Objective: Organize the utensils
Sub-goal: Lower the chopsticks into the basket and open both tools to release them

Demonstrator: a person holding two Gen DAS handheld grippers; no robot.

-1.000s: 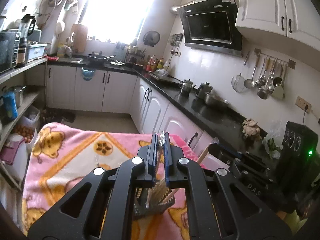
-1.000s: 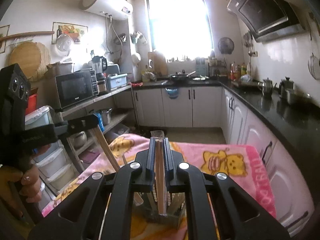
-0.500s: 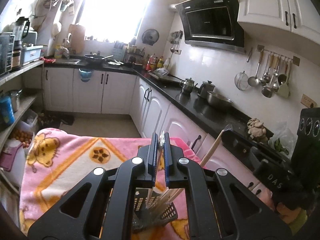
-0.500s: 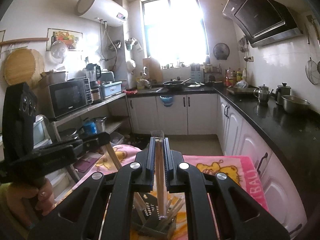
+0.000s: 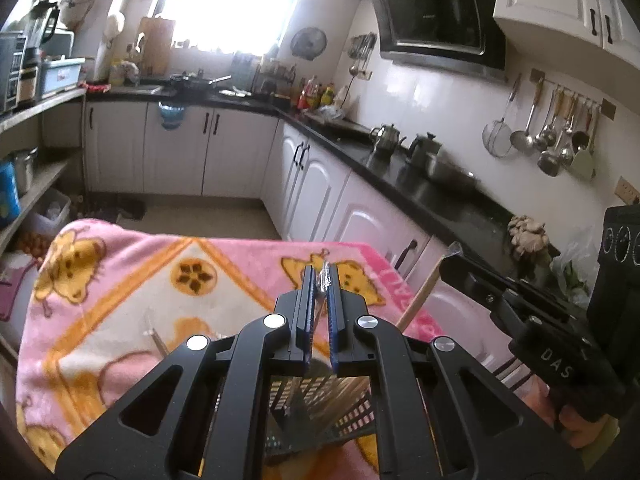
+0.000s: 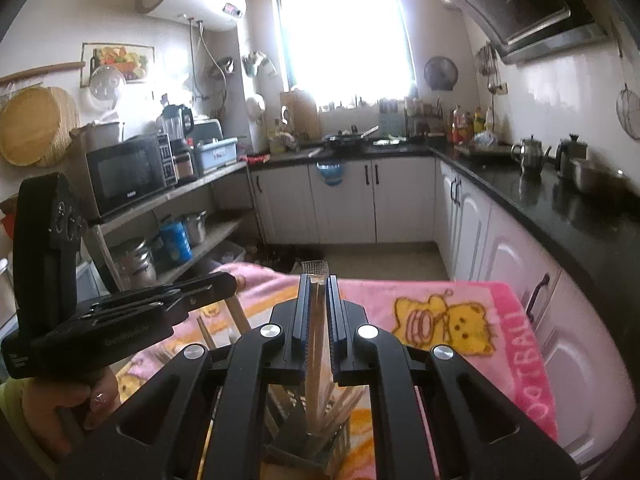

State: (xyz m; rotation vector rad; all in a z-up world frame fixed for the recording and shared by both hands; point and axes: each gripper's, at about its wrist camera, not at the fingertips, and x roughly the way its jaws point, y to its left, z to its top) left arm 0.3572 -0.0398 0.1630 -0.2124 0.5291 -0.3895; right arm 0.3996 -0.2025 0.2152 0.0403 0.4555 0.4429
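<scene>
Right wrist view shows both tongs (image 6: 316, 312) clamped on wrapped chopsticks (image 6: 317, 344) above the part-filled mesh holder (image 6: 316, 436), while loose chopsticks (image 5: 159, 345) remain on the blanket-covered desk (image 5: 120, 280).

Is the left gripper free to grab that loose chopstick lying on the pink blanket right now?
Probably not yet. The left gripper is shut on a wrapped utensil, so it would have to let that go first. The loose chopstick itself lies uncovered on the pink blanket.
</scene>
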